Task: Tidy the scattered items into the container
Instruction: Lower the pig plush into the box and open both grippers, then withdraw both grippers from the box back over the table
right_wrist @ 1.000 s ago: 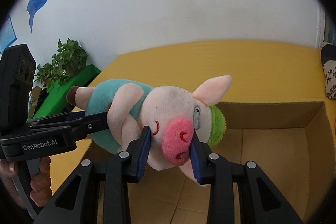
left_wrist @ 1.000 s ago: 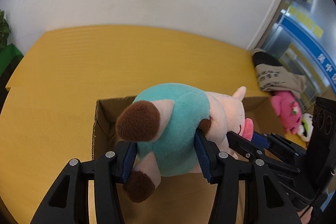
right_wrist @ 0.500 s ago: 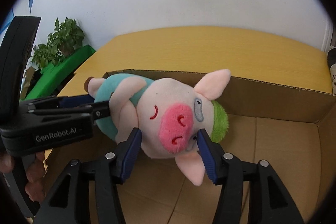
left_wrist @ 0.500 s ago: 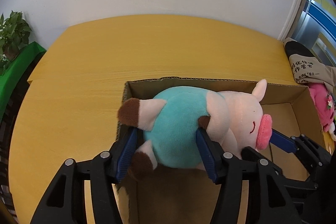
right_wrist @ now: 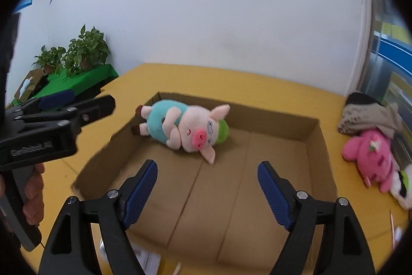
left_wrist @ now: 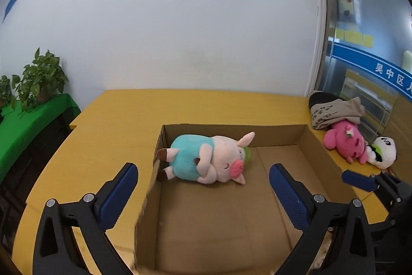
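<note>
Through the left wrist view I see the left gripper (left_wrist: 203, 187) with jaws opening wide on nothing, the pig plush (left_wrist: 206, 159) lying in the cardboard box (left_wrist: 319, 143) at its far left corner; swinging out could clip that wall. Through the right wrist view the right gripper (right_wrist: 207, 187) has jaws opening, empty too, and I risk nudging the pink plush (right_wrist: 370, 159) off the desk (right_wrist: 270, 86) at its right edge.

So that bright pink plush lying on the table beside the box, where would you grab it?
Probably around the round belly of the pink plush, from above, with the right gripper, whose fingers are opening and empty. It lies flat by the cardboard box, partly under a folded cloth with a white plush against it, so the belly is freest.
</note>
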{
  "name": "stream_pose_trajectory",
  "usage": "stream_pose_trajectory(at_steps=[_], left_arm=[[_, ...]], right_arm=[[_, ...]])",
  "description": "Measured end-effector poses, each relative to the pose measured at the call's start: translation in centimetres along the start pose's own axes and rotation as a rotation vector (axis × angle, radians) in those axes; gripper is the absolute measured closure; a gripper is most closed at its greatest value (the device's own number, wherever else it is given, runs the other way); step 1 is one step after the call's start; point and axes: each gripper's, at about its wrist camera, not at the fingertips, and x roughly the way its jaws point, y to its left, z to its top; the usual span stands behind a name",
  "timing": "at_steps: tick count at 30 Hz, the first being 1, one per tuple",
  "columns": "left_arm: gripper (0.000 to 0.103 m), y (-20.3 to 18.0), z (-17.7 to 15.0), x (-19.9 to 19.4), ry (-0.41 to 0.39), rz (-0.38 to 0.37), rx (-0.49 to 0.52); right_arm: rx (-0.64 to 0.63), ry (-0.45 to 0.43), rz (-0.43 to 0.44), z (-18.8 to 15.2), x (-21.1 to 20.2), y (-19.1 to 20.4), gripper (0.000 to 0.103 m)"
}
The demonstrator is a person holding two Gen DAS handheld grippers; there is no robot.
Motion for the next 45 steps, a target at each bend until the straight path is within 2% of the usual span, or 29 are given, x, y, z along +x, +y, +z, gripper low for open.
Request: stream_pose_trajectory(at_steps=[3, 7, 15, 27, 45], left_arm=[[0.000, -0.6, -2.3, -3.5, -0.047, 0.014, 0.003], [0.000, -1.7, -4.3, -6.6, -0.051, 0.015, 0.004], [0.000, -3.6, -5.2, -10.7, -0.068, 0.010, 0.002], [0.000, -5.0, -6.7, -11.5, -0.034, -0.012, 0.057], [0.000, -3.2, -8.1, -10.3, 0.022, -0.038, 0.034]], right_arm=[[0.021, 0.018, -0.028, -2.0, -2.0, 0.6, 0.023], [0.025, 0.008, -0.063, -4.7, -5.3, 0.1, 0.023], [0.038, -0.014, -0.067, -7.1, -9.3, -0.9, 0.023], [0.080, -0.046, -0.087, -8.5, -11.9, -1.1, 0.023], [0.076, -0.017, -0.089, -9.0, -10.7, -0.1, 0.023]])
